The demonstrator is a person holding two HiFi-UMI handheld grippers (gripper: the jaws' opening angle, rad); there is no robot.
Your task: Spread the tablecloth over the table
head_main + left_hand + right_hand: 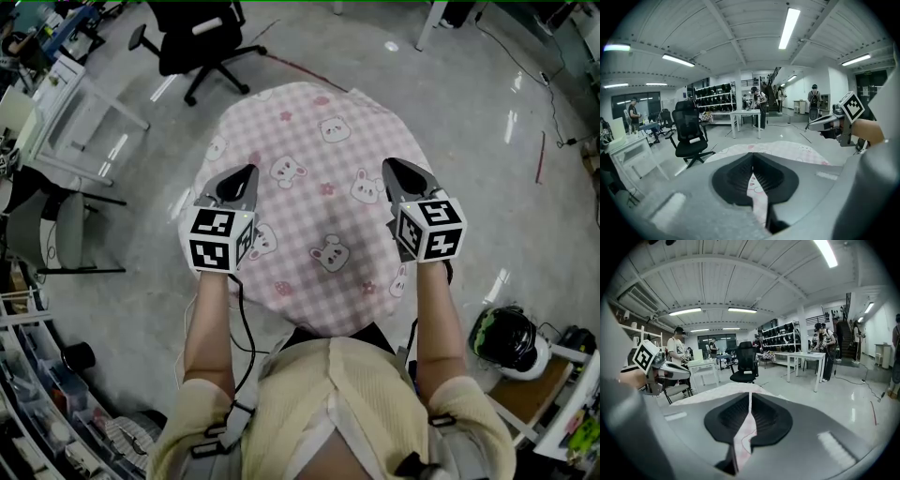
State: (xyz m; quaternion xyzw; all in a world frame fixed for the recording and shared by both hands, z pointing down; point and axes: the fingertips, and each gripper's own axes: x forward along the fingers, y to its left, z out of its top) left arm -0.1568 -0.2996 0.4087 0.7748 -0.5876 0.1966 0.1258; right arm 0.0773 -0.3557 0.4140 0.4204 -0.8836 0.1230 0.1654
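The pink checked tablecloth [314, 141] with bear prints lies spread flat over a round table and hangs over its rim all round. Both grippers hover above its near half and point away from me. My left gripper [247, 171] is over the cloth's left part, its jaws closed together. My right gripper [388, 166] is over the right part, jaws also together. In the left gripper view the jaws [752, 155] meet at the tip; the cloth [787, 149] shows past them and through the slit below. The right gripper view [750, 393] shows the same, with the cloth [717, 391] beyond.
A black office chair [192, 42] stands just beyond the table. A white table [70, 103] and chairs stand at the left, shelves along the lower left edge. A dark helmet [506, 337] lies at the right. People stand far off by another white table [746, 115].
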